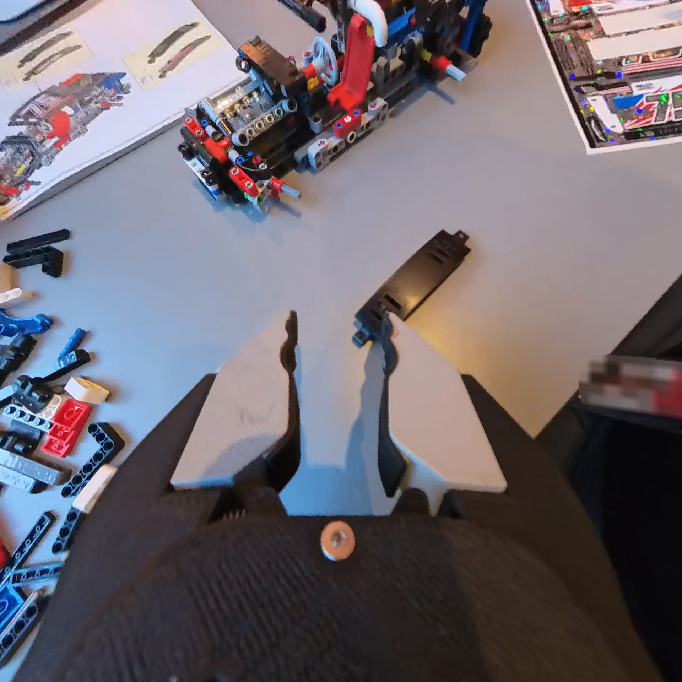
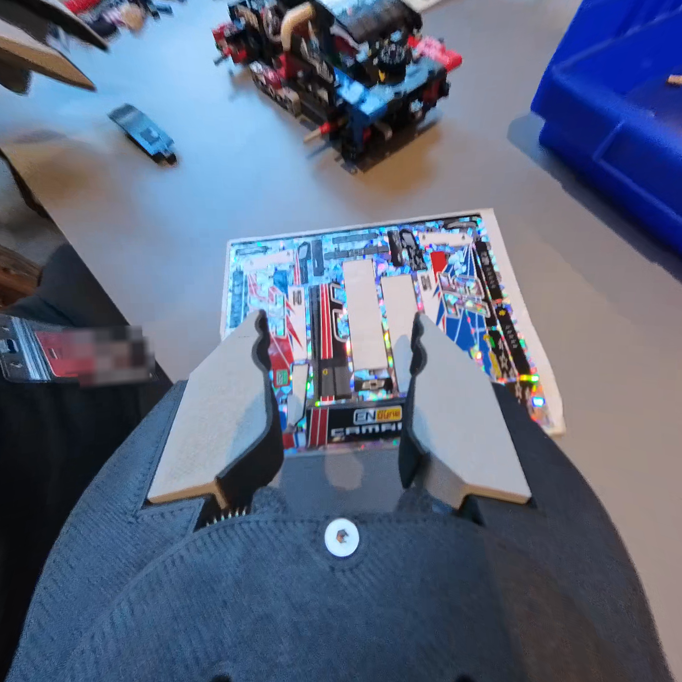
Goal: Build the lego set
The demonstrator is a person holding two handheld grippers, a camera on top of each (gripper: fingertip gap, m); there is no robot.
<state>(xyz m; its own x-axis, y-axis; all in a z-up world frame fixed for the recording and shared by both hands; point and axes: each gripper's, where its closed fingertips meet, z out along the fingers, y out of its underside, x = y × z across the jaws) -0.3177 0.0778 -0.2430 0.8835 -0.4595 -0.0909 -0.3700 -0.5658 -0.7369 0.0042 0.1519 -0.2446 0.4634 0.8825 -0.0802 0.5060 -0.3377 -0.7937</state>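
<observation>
Left wrist view, left gripper (image 1: 339, 324) spread beside black panel (image 1: 413, 284)

Setting: a hobby or assembly desk, indoors, likely an office or workroom, though the frames show too little of the room to settle which. Evidence: plain grey worktop (image 1: 369, 221) carrying a half-built brick vehicle (image 1: 295, 110), an open instruction booklet (image 1: 92, 92), a glittering sticker sheet (image 2: 387, 324), a scatter of loose beams and plates (image 1: 44, 424) at the left edge, and one black panel piece (image 1: 417, 280) lying apart. Storage: blue plastic bin (image 2: 620, 110) at the far right.
</observation>
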